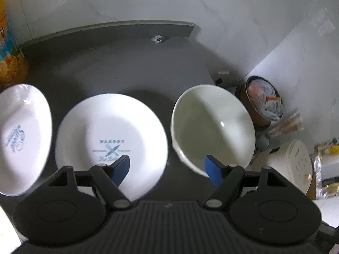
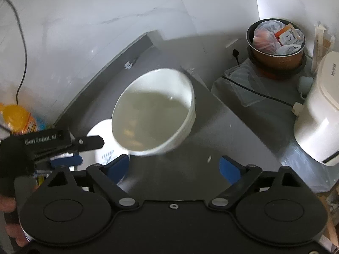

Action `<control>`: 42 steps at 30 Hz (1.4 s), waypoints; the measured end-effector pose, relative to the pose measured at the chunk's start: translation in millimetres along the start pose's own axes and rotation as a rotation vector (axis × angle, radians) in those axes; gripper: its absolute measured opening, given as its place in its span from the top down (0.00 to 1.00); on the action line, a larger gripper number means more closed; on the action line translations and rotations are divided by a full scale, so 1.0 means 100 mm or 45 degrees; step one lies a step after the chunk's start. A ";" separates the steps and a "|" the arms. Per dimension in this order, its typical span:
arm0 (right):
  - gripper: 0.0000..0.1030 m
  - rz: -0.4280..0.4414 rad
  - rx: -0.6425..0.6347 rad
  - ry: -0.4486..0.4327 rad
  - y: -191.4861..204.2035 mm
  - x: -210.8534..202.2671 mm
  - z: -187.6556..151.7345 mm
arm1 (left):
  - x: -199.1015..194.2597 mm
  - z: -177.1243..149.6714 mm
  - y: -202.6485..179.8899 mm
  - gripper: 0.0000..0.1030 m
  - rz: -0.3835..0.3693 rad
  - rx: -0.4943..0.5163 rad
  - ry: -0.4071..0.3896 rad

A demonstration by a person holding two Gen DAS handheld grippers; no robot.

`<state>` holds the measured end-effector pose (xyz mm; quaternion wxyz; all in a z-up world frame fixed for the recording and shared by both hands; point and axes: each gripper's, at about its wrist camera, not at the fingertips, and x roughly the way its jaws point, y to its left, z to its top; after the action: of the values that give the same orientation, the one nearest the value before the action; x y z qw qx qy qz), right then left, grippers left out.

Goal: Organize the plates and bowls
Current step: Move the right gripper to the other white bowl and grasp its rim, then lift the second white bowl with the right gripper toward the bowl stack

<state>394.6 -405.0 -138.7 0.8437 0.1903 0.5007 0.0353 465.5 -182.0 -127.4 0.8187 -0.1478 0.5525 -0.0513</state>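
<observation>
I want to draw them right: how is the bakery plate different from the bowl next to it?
The plate is flat and shallow; the bowl is deep with tall sides. The plate has blue "BAKERY" writing printed inside; the bowl is plain. The plate looks bright white; the bowl looks creamier. Both are round, empty and sit on the dark counter.

The second plate (image 1: 23,135) is cut off by the left edge of the left wrist view; its printed lettering is too blurred to read. The lower script line on the bakery plate (image 1: 110,135) is partly covered by a blue finger (image 1: 120,167). In the right wrist view, the bowl (image 2: 154,110) is motion-blurred and hides most of that plate. The orange packet (image 2: 19,116) is blurred; its label is illegible. The left gripper (image 2: 63,154) is cropped at the frame edge.
</observation>
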 end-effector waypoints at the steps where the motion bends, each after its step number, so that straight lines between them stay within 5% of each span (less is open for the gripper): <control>1: 0.16 0.006 0.006 0.000 -0.03 0.03 0.04 | 0.04 0.02 -0.01 0.26 0.000 -0.008 0.002; 13: 0.35 -0.045 0.090 0.067 -0.19 0.56 0.29 | 0.51 0.17 -0.01 0.34 0.063 -0.105 0.047; 18: 0.54 -0.022 0.150 0.131 -0.26 0.74 0.30 | 0.62 0.20 -0.04 0.59 0.066 -0.141 0.086; 21: 0.73 0.022 0.157 0.137 -0.23 0.78 0.32 | 0.68 0.22 -0.05 0.78 0.050 -0.155 0.107; 26: 0.76 0.003 0.166 0.150 -0.21 0.81 0.37 | 0.76 0.23 -0.04 0.90 0.021 -0.239 0.160; 42: 0.77 0.024 0.129 0.075 -0.20 0.53 0.35 | 0.54 0.20 -0.02 0.90 -0.031 -0.189 0.095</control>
<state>448.2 -420.0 -174.8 0.8175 0.2362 0.5248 0.0235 504.3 -193.5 -168.0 0.7836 -0.2126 0.5832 -0.0258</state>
